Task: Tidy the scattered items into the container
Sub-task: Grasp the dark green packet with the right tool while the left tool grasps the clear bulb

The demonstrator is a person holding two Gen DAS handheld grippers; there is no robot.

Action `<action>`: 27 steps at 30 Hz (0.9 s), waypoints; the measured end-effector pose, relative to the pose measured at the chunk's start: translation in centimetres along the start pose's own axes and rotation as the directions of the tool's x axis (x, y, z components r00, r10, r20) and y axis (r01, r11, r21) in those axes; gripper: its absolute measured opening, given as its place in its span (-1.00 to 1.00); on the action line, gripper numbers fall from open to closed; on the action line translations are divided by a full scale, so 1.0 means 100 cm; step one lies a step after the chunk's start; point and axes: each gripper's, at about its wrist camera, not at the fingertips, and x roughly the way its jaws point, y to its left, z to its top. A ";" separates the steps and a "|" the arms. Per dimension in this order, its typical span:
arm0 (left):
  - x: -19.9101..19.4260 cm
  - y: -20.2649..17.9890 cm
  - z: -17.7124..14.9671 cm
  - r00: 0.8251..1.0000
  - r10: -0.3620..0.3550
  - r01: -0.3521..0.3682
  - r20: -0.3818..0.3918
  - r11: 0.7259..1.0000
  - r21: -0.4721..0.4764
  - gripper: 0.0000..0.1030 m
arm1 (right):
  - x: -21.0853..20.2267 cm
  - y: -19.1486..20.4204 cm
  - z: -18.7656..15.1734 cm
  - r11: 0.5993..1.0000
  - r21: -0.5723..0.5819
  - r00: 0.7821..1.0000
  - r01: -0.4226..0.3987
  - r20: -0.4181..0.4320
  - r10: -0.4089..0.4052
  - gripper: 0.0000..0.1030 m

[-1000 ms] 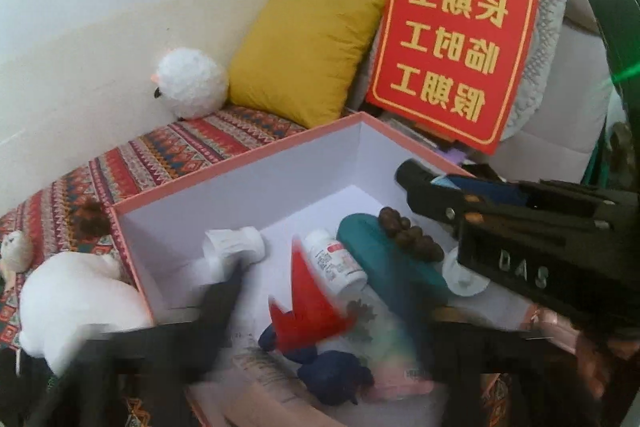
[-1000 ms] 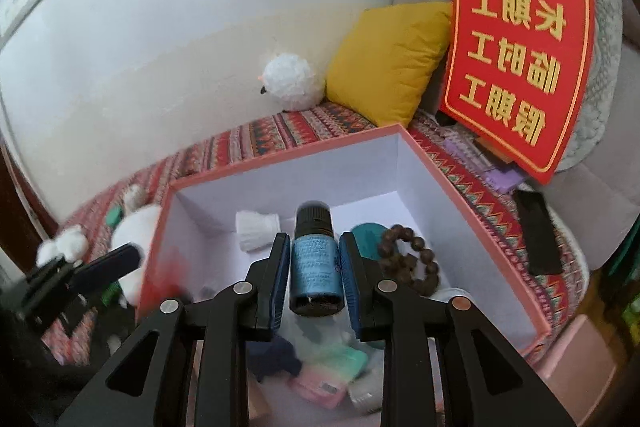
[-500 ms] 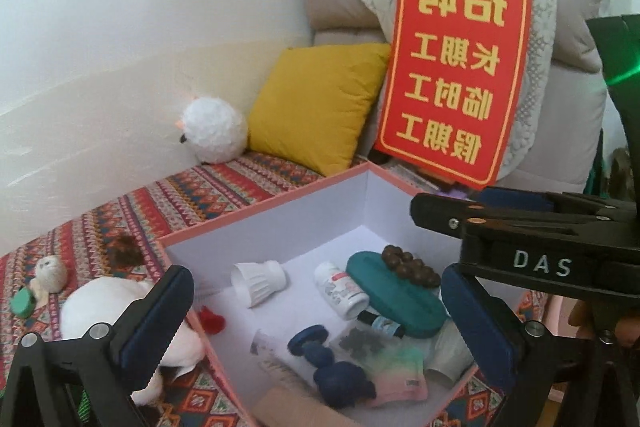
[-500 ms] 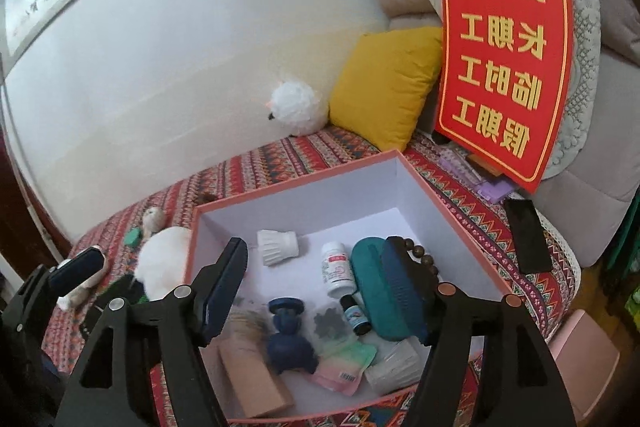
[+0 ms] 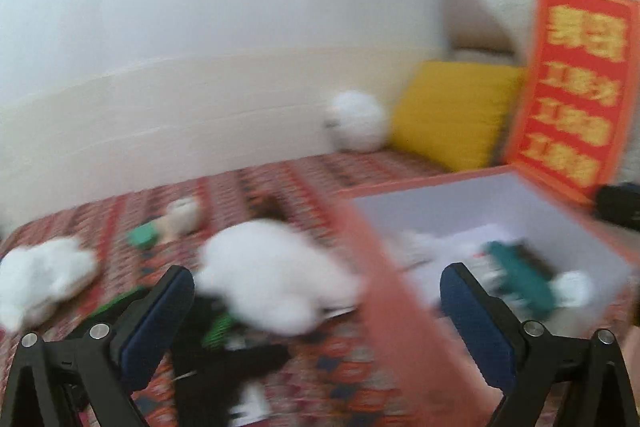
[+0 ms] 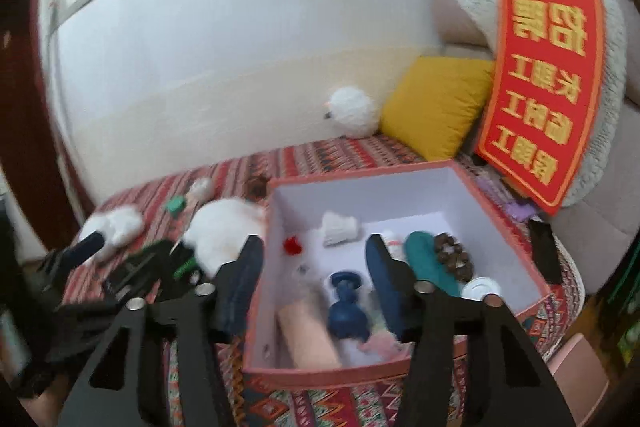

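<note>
The pink-rimmed box (image 6: pixel 500 211) with white inside sits on the patterned cover and holds a blue figure (image 6: pixel 346 307), a teal case (image 6: pixel 430 263), brown beads (image 6: pixel 454 255), a white cup (image 6: pixel 339 229), a red bit (image 6: pixel 293 246) and more. My right gripper (image 6: pixel 314 283) hangs open over the box's near left corner, nothing between its fingers. My left gripper (image 5: pixel 316 307) is open too, above a white plush (image 5: pixel 272 279) lying left of the box (image 5: pixel 360 227). This view is blurred. A second white plush (image 5: pixel 40 275), a green piece (image 5: pixel 142 237) and a small pale item (image 5: pixel 182 213) lie further left.
A round white plush (image 6: pixel 352 111), a yellow cushion (image 6: pixel 436 103) and a red sign (image 6: pixel 544 87) stand behind the box against the wall and sofa. A black phone (image 6: pixel 546 257) lies right of the box. Black and green objects (image 6: pixel 160 263) sit at the plush's near side.
The right gripper let go of the small blue bottle into the box and pulled back, open. The left gripper swung left, away from the box toward the white plush.
</note>
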 end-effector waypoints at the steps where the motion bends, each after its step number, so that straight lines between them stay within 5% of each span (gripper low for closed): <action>1: 0.014 0.008 -0.007 0.999 0.018 -0.018 -0.033 1.000 -0.009 0.69 | 0.002 0.007 -0.005 1.000 -0.014 1.000 -0.006 -0.012 0.006 -0.04; 6: 0.092 0.046 -0.042 0.969 0.069 -0.081 -0.236 0.996 -0.039 0.52 | 0.013 0.042 -0.028 0.996 -0.085 0.997 -0.041 -0.073 0.035 -0.08; 10: 0.148 0.077 -0.071 0.916 0.097 -0.133 -0.388 0.989 -0.067 0.29 | 0.022 0.062 -0.046 0.991 -0.119 0.991 -0.064 -0.122 0.049 -0.10; 12: 0.159 0.097 -0.089 0.888 0.094 -0.159 -0.451 0.981 -0.109 0.39 | 0.026 0.070 -0.055 0.988 -0.132 0.987 -0.078 -0.148 0.058 -0.10; 19: 0.098 0.191 -0.141 0.847 0.157 -0.333 -0.508 0.902 -0.277 0.50 | 0.071 0.111 -0.084 0.969 -0.148 0.952 -0.197 -0.263 0.153 -0.10; 22: 0.076 0.224 -0.151 0.854 0.104 -0.320 -0.510 0.877 -0.358 0.50 | 0.100 0.132 -0.088 0.957 -0.100 0.925 -0.271 -0.303 0.230 -0.10; 27: 0.045 0.251 -0.131 0.879 0.158 -0.342 -0.450 0.866 -0.365 0.50 | 0.163 0.163 -0.086 0.951 -0.076 0.901 -0.299 -0.350 0.255 -0.10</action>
